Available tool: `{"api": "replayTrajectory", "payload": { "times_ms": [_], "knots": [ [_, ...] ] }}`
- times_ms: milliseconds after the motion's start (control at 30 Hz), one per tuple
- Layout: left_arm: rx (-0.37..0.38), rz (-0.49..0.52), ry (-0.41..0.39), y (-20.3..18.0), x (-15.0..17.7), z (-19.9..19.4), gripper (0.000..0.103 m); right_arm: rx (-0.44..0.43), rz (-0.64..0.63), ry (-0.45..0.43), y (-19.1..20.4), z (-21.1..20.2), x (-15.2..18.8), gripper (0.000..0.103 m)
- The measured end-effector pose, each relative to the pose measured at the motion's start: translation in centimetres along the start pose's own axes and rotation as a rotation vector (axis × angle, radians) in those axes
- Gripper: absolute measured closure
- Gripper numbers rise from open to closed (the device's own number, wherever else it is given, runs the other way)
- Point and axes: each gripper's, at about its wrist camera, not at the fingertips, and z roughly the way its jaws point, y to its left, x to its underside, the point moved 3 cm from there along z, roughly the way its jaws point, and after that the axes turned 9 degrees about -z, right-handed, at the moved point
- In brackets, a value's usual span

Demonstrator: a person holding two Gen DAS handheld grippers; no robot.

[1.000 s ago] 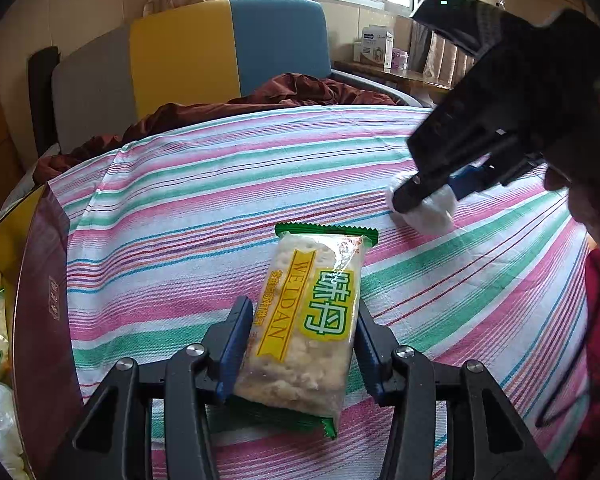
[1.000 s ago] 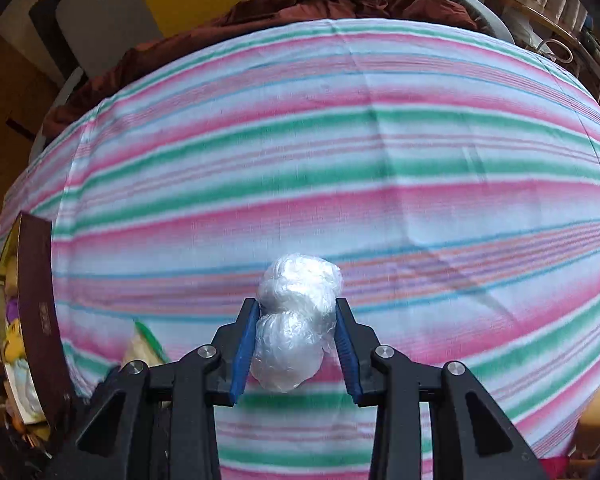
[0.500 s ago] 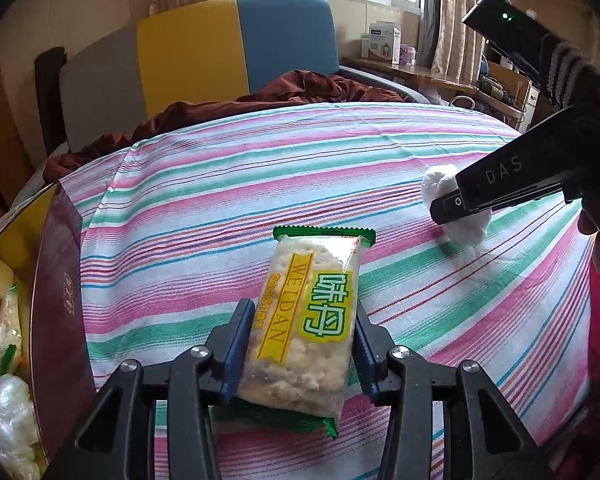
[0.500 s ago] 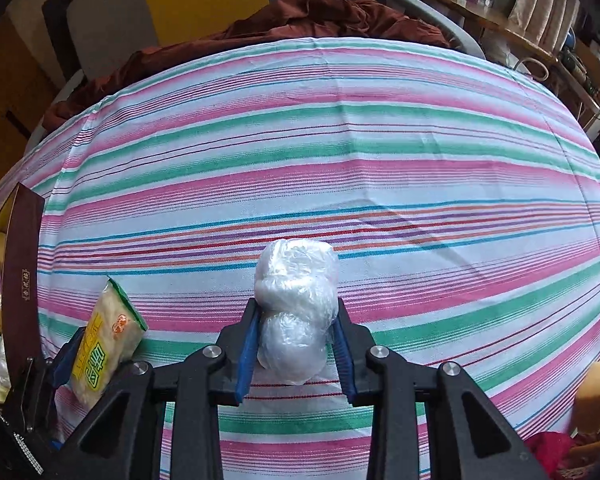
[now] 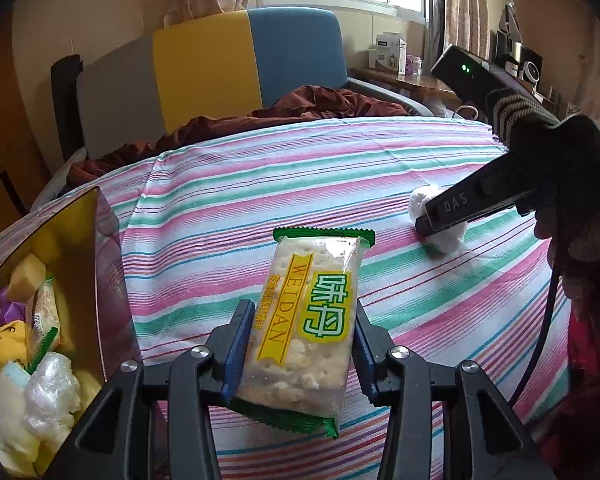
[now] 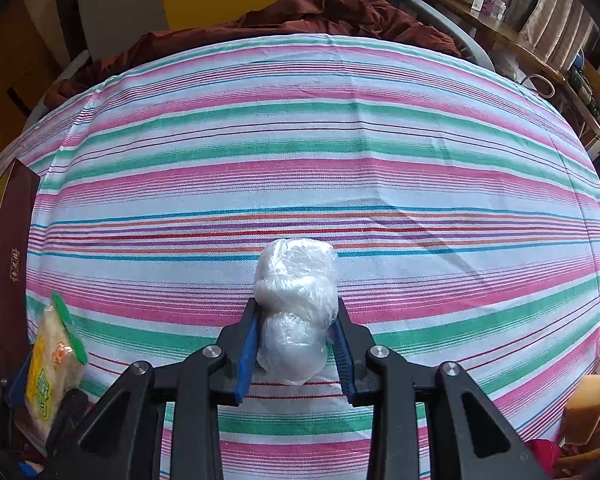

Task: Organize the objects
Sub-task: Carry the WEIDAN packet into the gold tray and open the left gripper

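Observation:
My left gripper (image 5: 300, 320) is shut on a clear cracker packet (image 5: 308, 320) with a yellow and green WEIDAN label, held above the striped tablecloth. The packet also shows in the right wrist view (image 6: 54, 356) at the lower left. My right gripper (image 6: 296, 320) is shut on a white plastic-wrapped lump (image 6: 296, 300); in the left wrist view that lump (image 5: 440, 220) shows at the right under the right gripper's black body. An open box (image 5: 100, 264) with a gold inside holds several wrapped snacks at the left.
The striped tablecloth (image 6: 300, 140) covers the round table. A dark red cloth (image 5: 300, 108) lies on a grey, yellow and blue chair behind it. A yellow sponge-like piece (image 6: 586, 404) sits at the right edge. A shelf with boxes (image 5: 388, 54) stands by the window.
Both grippers have lifted and pulled back while keeping their objects. The open box at the left has come further into the left wrist view.

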Motion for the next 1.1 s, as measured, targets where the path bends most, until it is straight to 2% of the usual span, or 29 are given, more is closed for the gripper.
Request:
{"api": "replayTrajectory", "payload": {
  "times_ms": [433,733,933,1100],
  "knots": [
    [0.017,-0.046,-0.039,1.7,-0.8,-2.9,0.056,0.002,-0.001,0.000,0.5,0.3,-0.3,0.070],
    [0.017,-0.097,-0.056,4.4,-1.7,-5.1,0.056,0.012,-0.012,-0.001,0.6,0.3,-0.3,0.070],
    [0.008,-0.203,-0.053,9.5,-2.4,-6.7,0.056,0.023,-0.022,0.000,0.5,0.4,-0.3,0.070],
    [-0.002,-0.424,-0.003,17.6,-2.9,-6.8,0.056,0.038,-0.036,0.001,1.0,0.5,-0.3,0.070]
  ]
}}
